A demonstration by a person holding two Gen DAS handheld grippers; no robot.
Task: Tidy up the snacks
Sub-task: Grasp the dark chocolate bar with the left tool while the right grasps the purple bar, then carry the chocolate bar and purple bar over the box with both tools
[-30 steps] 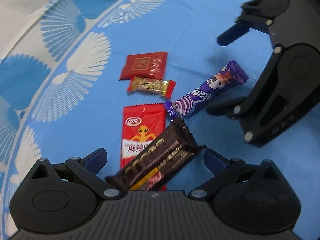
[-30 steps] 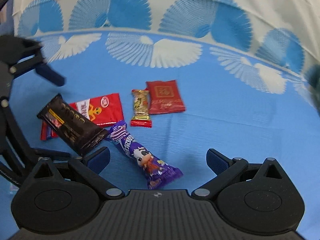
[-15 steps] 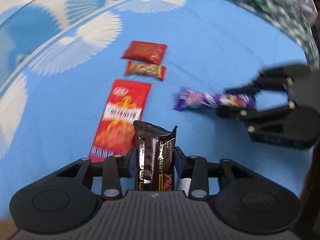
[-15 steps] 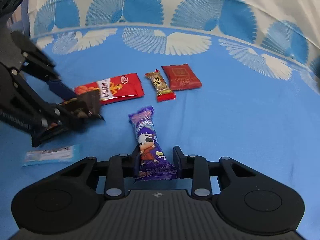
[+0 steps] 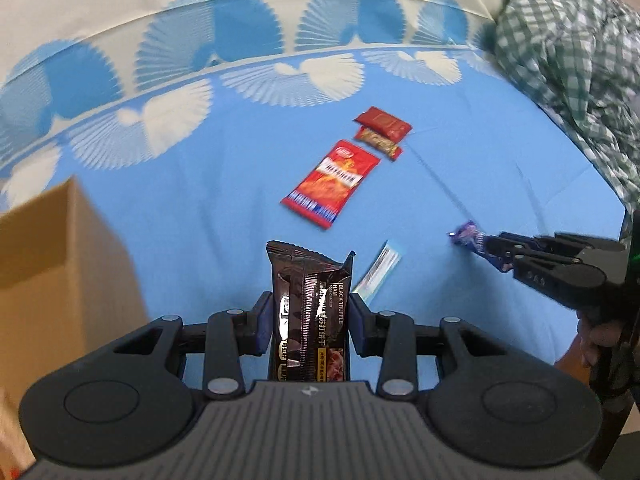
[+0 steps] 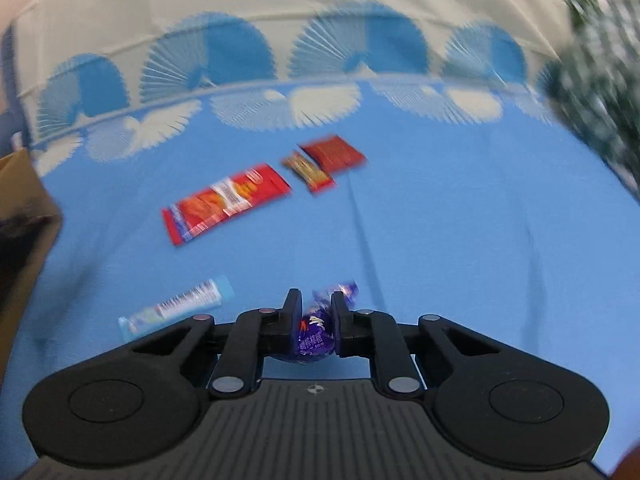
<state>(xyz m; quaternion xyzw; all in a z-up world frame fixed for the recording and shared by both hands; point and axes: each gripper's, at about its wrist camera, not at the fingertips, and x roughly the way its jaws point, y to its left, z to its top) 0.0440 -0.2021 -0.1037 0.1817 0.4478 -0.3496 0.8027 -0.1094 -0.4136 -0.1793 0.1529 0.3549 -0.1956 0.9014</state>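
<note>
left tool [image 5: 311, 322] grips black snack bar [image 5: 310, 312] | right tool [image 6: 316, 322] grips purple candy [image 6: 318, 328]

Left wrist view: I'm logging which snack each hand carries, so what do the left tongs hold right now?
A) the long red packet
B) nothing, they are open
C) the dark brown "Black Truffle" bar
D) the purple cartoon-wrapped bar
C: the left tongs are shut on the dark brown bar, which stands upright between the blue pads, while the long red packet lies on the blue cloth.
</note>
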